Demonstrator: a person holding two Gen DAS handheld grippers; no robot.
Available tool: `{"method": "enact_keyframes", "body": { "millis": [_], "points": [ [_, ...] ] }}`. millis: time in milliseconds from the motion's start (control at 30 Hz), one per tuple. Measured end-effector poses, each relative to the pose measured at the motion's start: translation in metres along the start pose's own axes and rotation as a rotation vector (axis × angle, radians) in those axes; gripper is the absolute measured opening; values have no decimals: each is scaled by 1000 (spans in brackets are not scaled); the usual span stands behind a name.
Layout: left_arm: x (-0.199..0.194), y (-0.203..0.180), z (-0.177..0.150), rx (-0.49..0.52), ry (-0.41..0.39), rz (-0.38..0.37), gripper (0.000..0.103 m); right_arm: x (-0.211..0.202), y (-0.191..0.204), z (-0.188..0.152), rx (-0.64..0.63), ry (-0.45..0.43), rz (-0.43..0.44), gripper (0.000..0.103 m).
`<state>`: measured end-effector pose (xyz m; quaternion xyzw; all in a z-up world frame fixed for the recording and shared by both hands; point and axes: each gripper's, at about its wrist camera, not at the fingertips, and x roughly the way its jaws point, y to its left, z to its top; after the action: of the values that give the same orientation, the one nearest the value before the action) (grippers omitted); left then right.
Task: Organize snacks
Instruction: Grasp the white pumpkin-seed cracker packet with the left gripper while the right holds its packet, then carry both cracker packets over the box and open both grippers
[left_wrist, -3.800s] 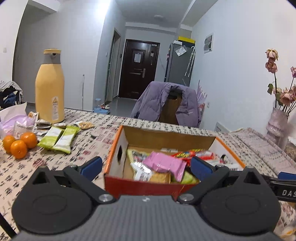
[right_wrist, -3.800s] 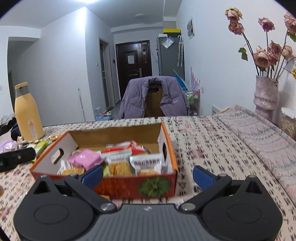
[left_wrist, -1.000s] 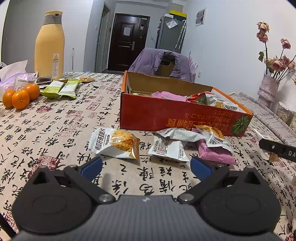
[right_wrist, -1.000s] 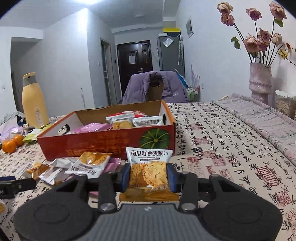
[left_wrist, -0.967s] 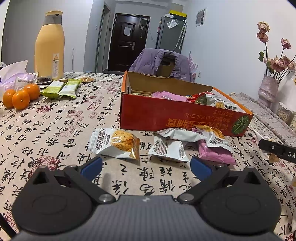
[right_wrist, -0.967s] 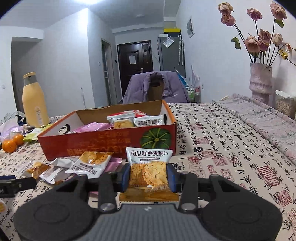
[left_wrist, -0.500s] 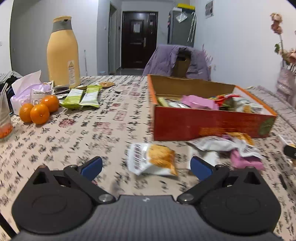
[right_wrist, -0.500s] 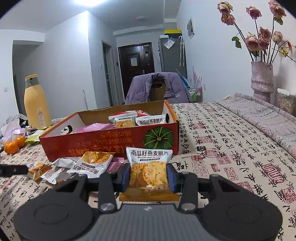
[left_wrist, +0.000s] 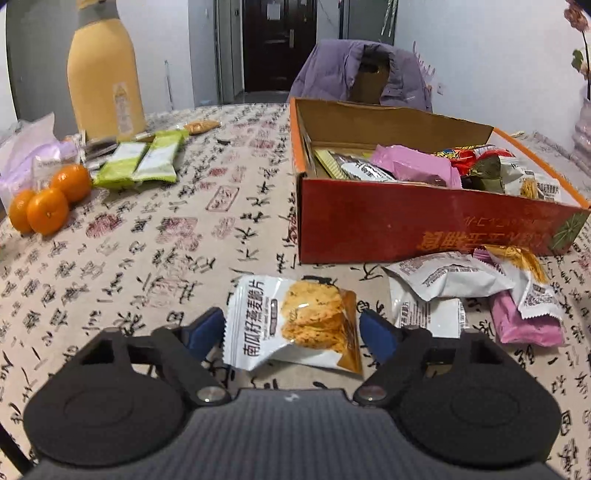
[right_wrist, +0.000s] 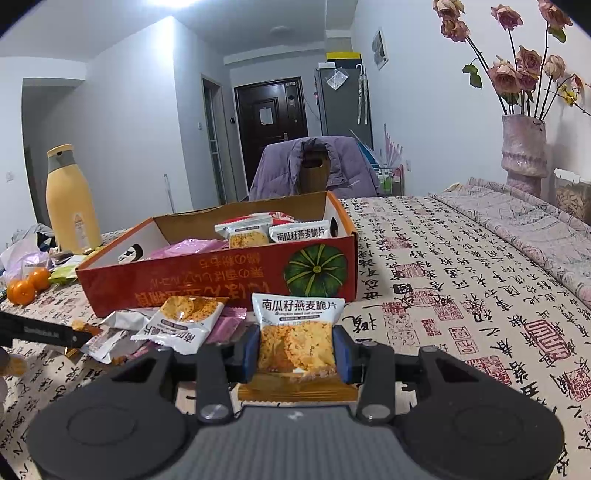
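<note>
Both tongs are accounted for. Right gripper (right_wrist: 296, 353) has its blue pads pinching a cracker packet (right_wrist: 297, 334) across its narrow width, the packet standing upright with its printed top edge up and its long axis running away from the tongs toward the box (right_wrist: 236, 280). Left gripper (left_wrist: 291, 332) is spread, its pads flanking a second cracker packet (left_wrist: 291, 326) that lies flat on the tablecloth (left_wrist: 147, 240); contact cannot be confirmed on either side. That packet's long axis runs crosswise, pad to pad, so a closing stroke would likely press it end to end and may buckle it. Just beyond the left tongs' right side lies a loose heap of wrappers (left_wrist: 476, 291), white ones over a pink one, touching the near wall of the box. The box is partly filled with snacks and stands ahead and slightly right of the left tongs, directly ahead of the right. Judgement: the right tongs, already loaded and nearer the box's open top, are best placed to deliver first. Farther left are green packets (left_wrist: 142, 160), oranges (left_wrist: 48, 199) and a yellow bottle (left_wrist: 103, 70).
</note>
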<state>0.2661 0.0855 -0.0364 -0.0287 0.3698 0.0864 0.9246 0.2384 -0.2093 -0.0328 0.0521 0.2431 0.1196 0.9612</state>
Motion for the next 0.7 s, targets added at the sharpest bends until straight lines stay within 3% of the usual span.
{"method": "enact_keyframes", "body": {
  "millis": [133,333,567,700],
  "points": [
    [-6,0,-3,-1,-24,-39,51,1,0,-1,2,7,3,41],
    [-21,1,-8,-2,-85,-42,47,0,0,-1,2,4,4,41],
    [-59,1,-20,-23,-238,-33,46,-1,1,0,1,0,8,41],
    [-74,-2,-26,-45,-284,-58,46,-1,1,0,-1,-1,10,41]
  ]
}}
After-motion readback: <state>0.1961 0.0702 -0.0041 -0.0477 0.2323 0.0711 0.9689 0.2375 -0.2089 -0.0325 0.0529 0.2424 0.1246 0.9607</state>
